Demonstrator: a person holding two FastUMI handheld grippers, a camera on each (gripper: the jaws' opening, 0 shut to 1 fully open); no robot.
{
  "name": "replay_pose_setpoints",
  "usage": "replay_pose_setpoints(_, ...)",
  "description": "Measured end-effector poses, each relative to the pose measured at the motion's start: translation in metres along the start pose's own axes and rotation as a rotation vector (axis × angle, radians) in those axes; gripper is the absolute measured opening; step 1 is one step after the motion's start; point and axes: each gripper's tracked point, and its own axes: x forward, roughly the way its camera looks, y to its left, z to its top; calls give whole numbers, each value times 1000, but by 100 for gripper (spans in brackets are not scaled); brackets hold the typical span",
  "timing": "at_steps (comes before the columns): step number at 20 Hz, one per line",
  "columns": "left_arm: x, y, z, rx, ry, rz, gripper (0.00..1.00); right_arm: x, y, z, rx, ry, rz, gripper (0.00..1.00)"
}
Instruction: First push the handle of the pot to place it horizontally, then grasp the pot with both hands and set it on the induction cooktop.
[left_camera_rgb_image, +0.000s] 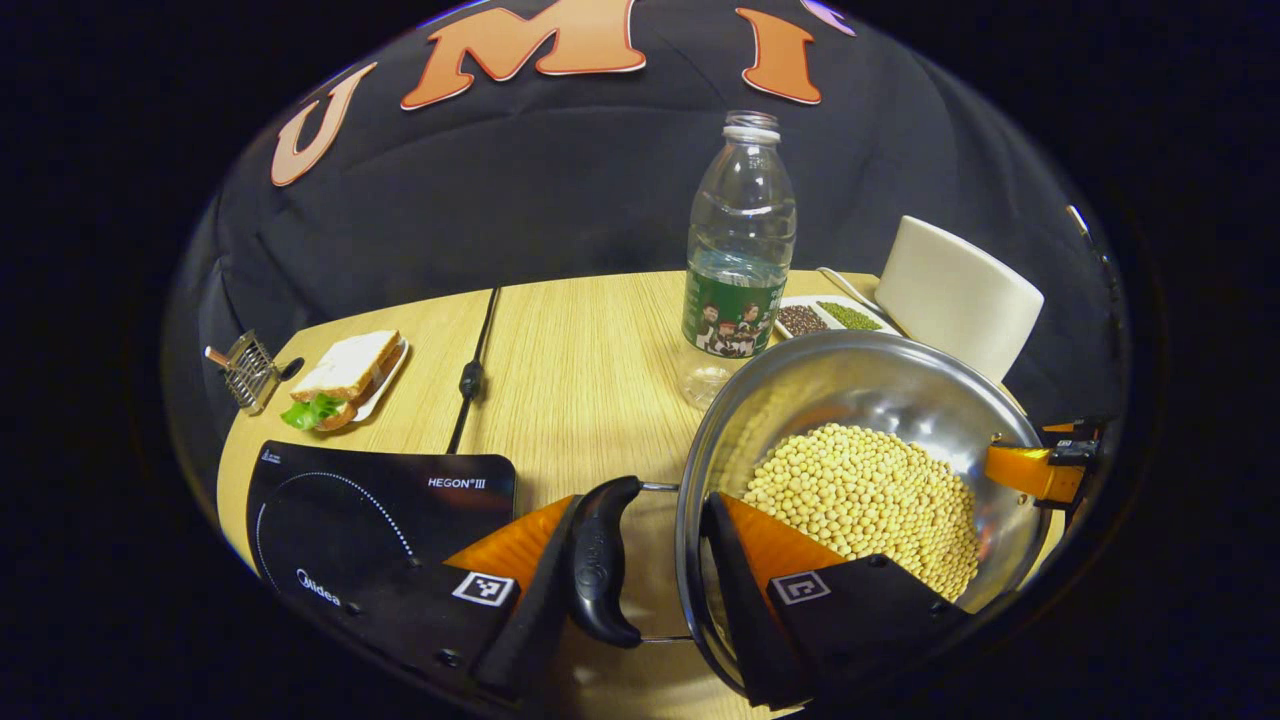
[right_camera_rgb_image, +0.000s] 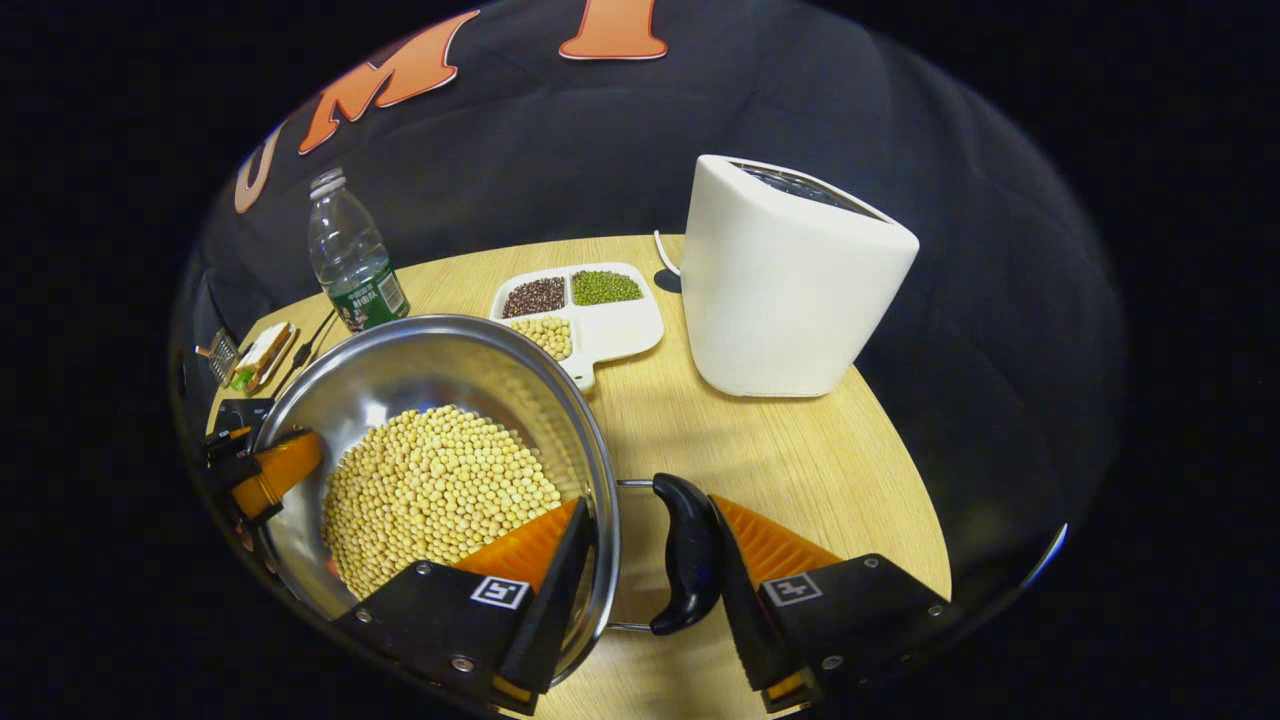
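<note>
A steel pot full of soybeans has a black side handle at each end, both lying level. My left gripper is shut on the pot: one finger is outside the left handle, the other inside the wall. My right gripper clamps the opposite handle and the rim the same way. Each gripper also shows across the pot from the other: the right gripper and the left gripper. The black induction cooktop lies just left of the pot.
On the wooden table, a water bottle stands right behind the pot. A white toaster and a divided tray of beans stand back right. A sandwich on a plate, a small metal rack and a black cable lie back left.
</note>
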Motion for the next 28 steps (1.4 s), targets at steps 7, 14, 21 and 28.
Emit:
replay_pose_setpoints(7, -7, 5, 4, 6, -32, 52, 77, -11, 6, -9, -21, -31, -35, 66)
replay_pose_setpoints(14, -46, 30, 25, -18, -101, 74, 80, -65, 28, 10, -52, -128, -33, 65)
replay_pose_setpoints(21, -90, 72, 39, -34, -153, 99, 78, -110, 69, 20, -61, -193, -11, 64)
replay_pose_setpoints(28, -139, 130, 53, -40, -215, 156, 78, -151, 122, 34, -93, -238, 40, 64)
